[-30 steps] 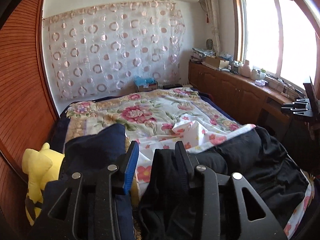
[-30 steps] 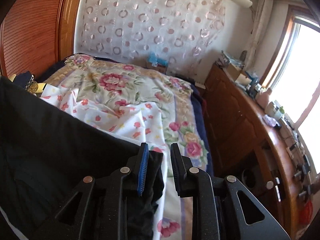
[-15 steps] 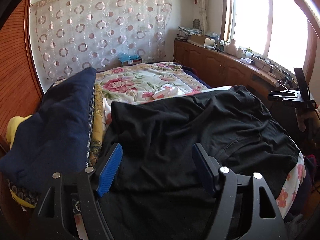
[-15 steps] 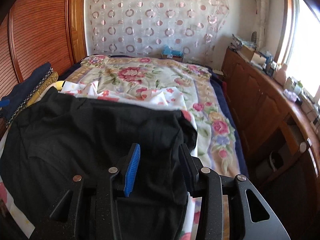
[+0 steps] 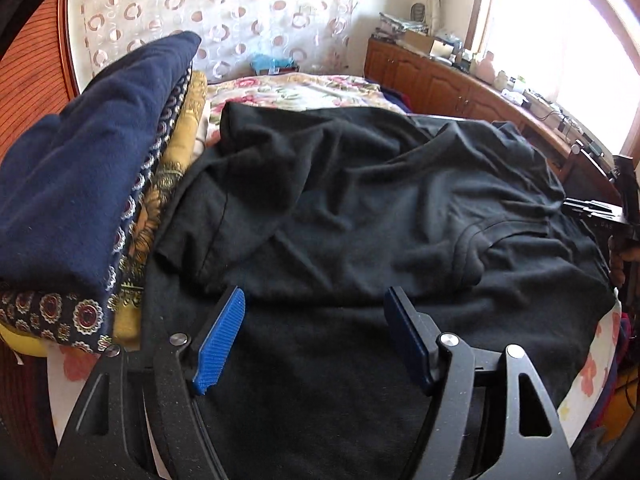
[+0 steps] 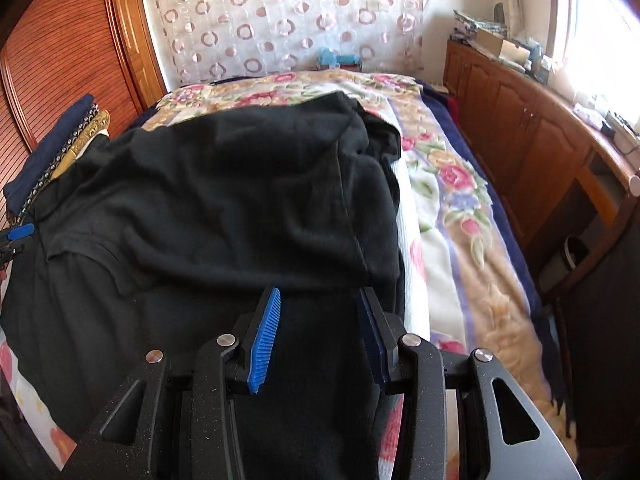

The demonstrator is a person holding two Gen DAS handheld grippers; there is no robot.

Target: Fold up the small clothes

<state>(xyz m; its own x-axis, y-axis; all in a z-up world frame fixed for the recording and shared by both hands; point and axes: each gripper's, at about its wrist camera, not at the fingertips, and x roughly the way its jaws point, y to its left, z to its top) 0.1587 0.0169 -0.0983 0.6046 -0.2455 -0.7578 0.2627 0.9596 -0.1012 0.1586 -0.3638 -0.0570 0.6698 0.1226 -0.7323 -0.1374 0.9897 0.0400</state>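
A black T-shirt (image 5: pixel 360 200) lies spread across the bed, its upper half folded down over the lower. Its collar (image 5: pixel 468 248) shows at the right. My left gripper (image 5: pixel 316 296) hovers open over the shirt's near left part, blue pads wide apart and nothing between them. In the right wrist view the same shirt (image 6: pixel 220 200) fills the left and middle. My right gripper (image 6: pixel 319 294) stands open above its near right edge, with the cloth lying below the pads. Each gripper shows at the rim of the other's view: the right gripper (image 5: pixel 588 207) and the left gripper (image 6: pixel 16 240).
A stack of folded clothes (image 5: pixel 80 184), navy on top of patterned and yellow pieces, sits left of the shirt. The floral bedcover (image 6: pixel 460 216) runs to the far wall. Wooden cabinets (image 6: pixel 520 120) line the right side and a slatted wardrobe door (image 6: pixel 60 60) the left.
Both grippers held the shirt's edge a second ago, then opened and let it go. The shirt now lies folded on the bed, and both grippers have sunk lower over it.
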